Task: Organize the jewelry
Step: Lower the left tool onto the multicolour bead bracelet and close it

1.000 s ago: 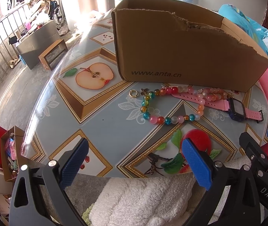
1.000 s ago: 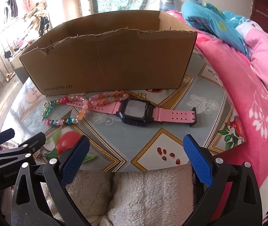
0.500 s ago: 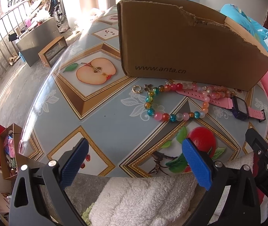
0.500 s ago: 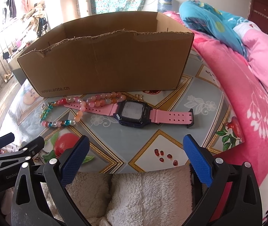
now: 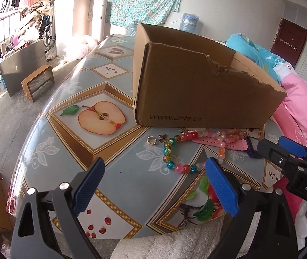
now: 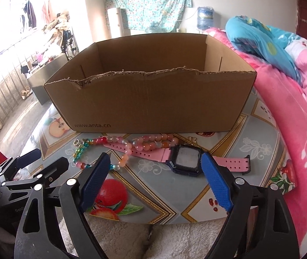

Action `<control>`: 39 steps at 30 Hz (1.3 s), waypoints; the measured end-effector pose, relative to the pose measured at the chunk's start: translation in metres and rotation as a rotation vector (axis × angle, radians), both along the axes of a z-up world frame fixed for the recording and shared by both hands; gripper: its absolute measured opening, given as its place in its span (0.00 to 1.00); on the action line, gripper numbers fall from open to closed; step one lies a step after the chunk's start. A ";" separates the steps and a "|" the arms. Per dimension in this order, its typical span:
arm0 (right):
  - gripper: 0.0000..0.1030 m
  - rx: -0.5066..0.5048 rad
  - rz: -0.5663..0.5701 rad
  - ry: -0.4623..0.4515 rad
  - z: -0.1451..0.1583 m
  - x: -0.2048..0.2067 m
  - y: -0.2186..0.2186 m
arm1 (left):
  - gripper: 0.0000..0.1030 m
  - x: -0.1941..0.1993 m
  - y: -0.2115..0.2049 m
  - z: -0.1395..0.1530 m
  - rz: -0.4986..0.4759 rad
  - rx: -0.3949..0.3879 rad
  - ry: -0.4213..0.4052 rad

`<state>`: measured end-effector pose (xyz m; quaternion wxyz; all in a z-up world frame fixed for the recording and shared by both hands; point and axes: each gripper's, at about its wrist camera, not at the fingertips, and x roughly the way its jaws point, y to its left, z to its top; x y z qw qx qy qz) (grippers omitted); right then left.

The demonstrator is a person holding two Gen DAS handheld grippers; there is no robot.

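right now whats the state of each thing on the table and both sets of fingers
cardboard box: upright, open top, front rim torn, nothing seen inside
bead necklace: lying on the table in front of the box, draped over the watch strap
pink watch: lying flat, unbuckled, face up
left gripper: fingers open, just been closing, nothing between them
right gripper: fingers open, just been closing, holding nothing

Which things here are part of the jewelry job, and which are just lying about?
Job:
beaded bracelet, loose on the table
pink watch, its strap under the beads
cardboard box, open-topped, behind both
left gripper and right gripper, both open, holding nothing

Lying about:
pink quilt
blue bedding
wooden stool
water jug
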<state>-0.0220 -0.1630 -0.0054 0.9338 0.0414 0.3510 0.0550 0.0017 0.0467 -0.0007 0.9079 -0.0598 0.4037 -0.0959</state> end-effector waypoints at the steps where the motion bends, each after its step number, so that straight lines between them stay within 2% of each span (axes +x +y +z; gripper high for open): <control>1: 0.60 0.018 0.015 0.022 -0.001 0.005 0.002 | 0.77 0.003 0.000 -0.001 -0.017 -0.004 0.003; 4: 0.42 0.042 0.048 0.091 -0.006 0.020 0.009 | 0.58 0.012 -0.002 -0.006 -0.058 -0.005 0.021; 9: 0.35 0.035 0.089 0.148 -0.012 0.033 0.026 | 0.41 0.022 -0.009 -0.008 -0.137 0.043 0.007; 11: 0.35 0.032 0.104 0.163 -0.013 0.037 0.031 | 0.37 0.028 -0.012 -0.010 -0.177 0.047 0.025; 13: 0.33 0.025 0.109 0.178 -0.015 0.041 0.036 | 0.28 0.032 -0.014 -0.014 -0.207 0.050 0.047; 16: 0.31 0.017 0.100 0.204 -0.018 0.048 0.040 | 0.22 0.036 -0.018 -0.017 -0.236 0.065 0.072; 21: 0.26 0.031 0.067 0.254 -0.027 0.057 0.040 | 0.19 0.041 -0.023 -0.020 -0.250 0.097 0.085; 26: 0.24 0.025 0.052 0.243 -0.025 0.055 0.041 | 0.16 0.042 -0.032 -0.022 -0.270 0.145 0.063; 27: 0.16 0.013 0.043 0.240 -0.025 0.054 0.041 | 0.09 0.042 -0.033 -0.022 -0.274 0.143 0.065; 28: 0.08 0.002 0.037 0.238 -0.027 0.057 0.044 | 0.09 0.043 -0.033 -0.022 -0.274 0.135 0.067; 32: 0.07 0.069 0.040 0.251 -0.029 0.064 0.040 | 0.09 0.043 -0.033 -0.019 -0.264 0.112 0.063; 39: 0.07 0.073 0.068 0.179 -0.004 0.045 0.039 | 0.09 0.031 -0.024 0.010 -0.268 0.034 0.021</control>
